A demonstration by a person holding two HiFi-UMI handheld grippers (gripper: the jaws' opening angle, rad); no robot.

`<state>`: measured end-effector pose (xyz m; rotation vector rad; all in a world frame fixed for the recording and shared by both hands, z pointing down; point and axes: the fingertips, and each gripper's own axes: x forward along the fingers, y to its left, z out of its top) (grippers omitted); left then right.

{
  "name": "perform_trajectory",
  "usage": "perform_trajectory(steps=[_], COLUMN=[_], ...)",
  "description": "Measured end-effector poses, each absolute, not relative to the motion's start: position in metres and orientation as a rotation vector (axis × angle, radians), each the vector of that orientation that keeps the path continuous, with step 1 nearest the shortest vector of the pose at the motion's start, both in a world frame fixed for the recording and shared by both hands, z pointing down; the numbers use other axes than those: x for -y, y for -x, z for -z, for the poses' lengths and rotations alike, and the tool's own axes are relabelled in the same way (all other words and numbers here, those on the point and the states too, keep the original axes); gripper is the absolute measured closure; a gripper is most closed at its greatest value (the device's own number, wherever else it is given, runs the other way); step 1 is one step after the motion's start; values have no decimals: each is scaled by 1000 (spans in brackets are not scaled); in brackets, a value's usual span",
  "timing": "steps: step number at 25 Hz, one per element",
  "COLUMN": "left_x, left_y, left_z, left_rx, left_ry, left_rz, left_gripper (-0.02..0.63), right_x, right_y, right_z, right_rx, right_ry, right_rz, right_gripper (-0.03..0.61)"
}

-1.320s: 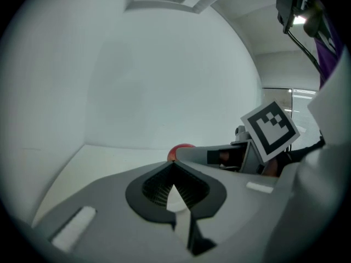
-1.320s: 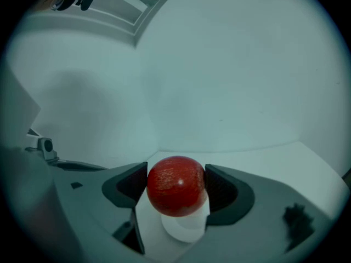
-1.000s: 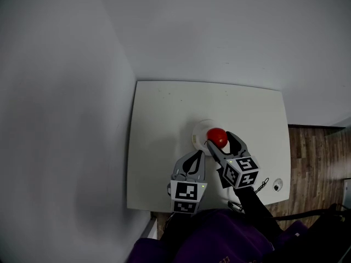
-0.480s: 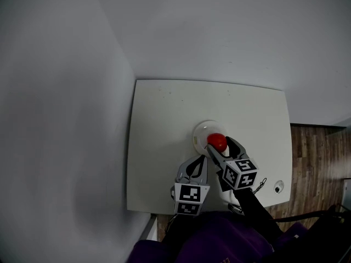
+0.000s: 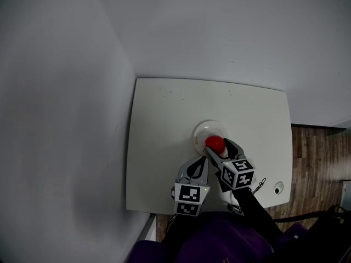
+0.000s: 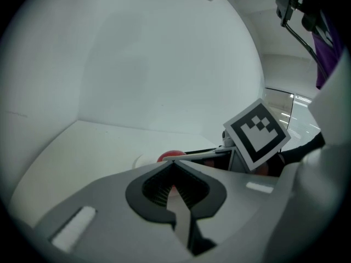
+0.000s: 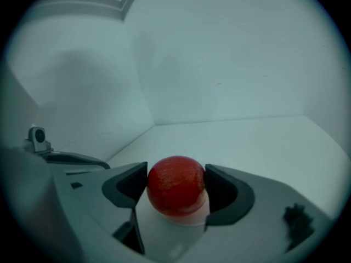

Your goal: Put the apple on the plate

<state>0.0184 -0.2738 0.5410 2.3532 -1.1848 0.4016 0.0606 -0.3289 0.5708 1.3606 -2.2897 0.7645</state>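
Hanging just past the person's purple clothing (image 5: 219, 240), the left gripper (image 6: 174, 167) has its jaws pressed together with nothing between them, above the near part of the white table (image 5: 159, 147). Just beside it on the right, the right gripper (image 5: 216, 147) lies a little farther out, its marker cube (image 5: 238, 173) tilted. Its two dark pads (image 7: 129, 188) clamp the red apple (image 7: 176, 182) from either side. The apple is over the near edge of the small white plate (image 5: 208, 128) at the middle of the table; whether it touches the plate cannot be told. Beyond the table stand plain pale walls (image 5: 219, 37), and wood floor (image 5: 318, 147) shows at the right.
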Motion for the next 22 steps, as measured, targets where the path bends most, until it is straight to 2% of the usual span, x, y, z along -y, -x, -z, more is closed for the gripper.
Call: perform_trajectory(steps=[7,12,14,22], left_x=[273,275,276,279], left_y=[-17,-16,-16,-7], left_z=[-543,-541,-540,-537], left_rx=[1172,1186,1189,1243], left_ry=[-2358,-2366,-2361,-2333], left_rz=[-400,-395,-389,-362], left_gripper=[606,604,549,543], right_x=[329,328,328,331], right_y=[-56,-52,-52,-53], right_z=[-574,-578,-577,-563], right_rx=[2294,2339,2339,2370], right_ry=[-1323,-1254,-1241,-1228], right_rz=[-735,-887,-892,-890], right_gripper=[244,244,244,244])
